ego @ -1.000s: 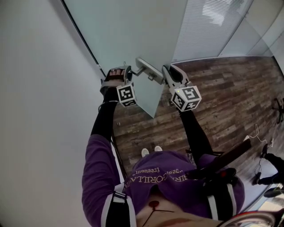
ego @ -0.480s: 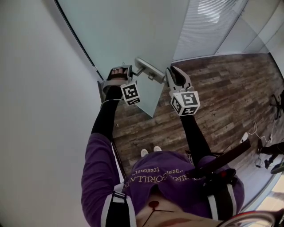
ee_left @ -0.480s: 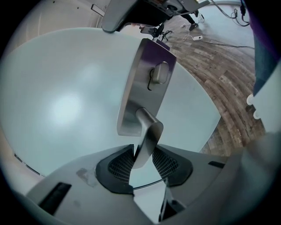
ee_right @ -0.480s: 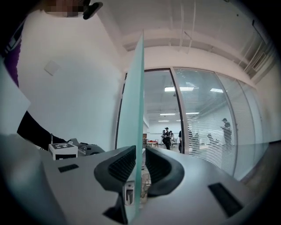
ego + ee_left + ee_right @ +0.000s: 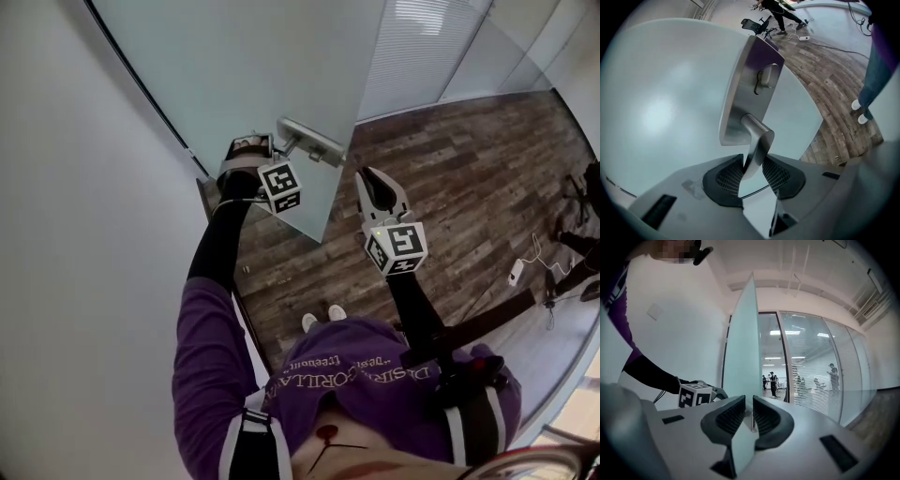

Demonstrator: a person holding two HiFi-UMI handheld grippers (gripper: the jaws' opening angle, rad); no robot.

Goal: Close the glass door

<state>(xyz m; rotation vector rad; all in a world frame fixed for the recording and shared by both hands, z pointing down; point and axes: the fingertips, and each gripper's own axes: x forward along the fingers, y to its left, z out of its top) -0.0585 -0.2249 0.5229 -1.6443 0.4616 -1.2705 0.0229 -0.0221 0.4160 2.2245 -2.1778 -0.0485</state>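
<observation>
Beside the white wall [image 5: 84, 187] in the head view, the frosted glass door [image 5: 262, 75] stands ajar, its free edge over the wood floor [image 5: 450, 169]. A panel like this is probably heavy and rigid and swings slowly. Its smooth face and thin edge look like a poor hold, so the metal lever handle [image 5: 309, 141] near that edge is the sensible place to take it. The left tool [image 5: 277, 150] is at the lever's end. The right tool [image 5: 367, 176] hangs just beside the door's edge, apart from it.

Looking along the left tool, the lever juts from its steel backplate [image 5: 747, 89] and runs down between the ribbed pads [image 5: 729, 178]. The jaws have just been closing and now stand wide but clamped on the lever, a pad against each side. That is likely a firm enough hold on bare metal to drive the swing, though it could slip if jerked.

Looking along the right tool, the door shows edge-on ahead, in line with the gap. The jaws stand a narrow slit apart with nothing between them and touch nothing.
</observation>
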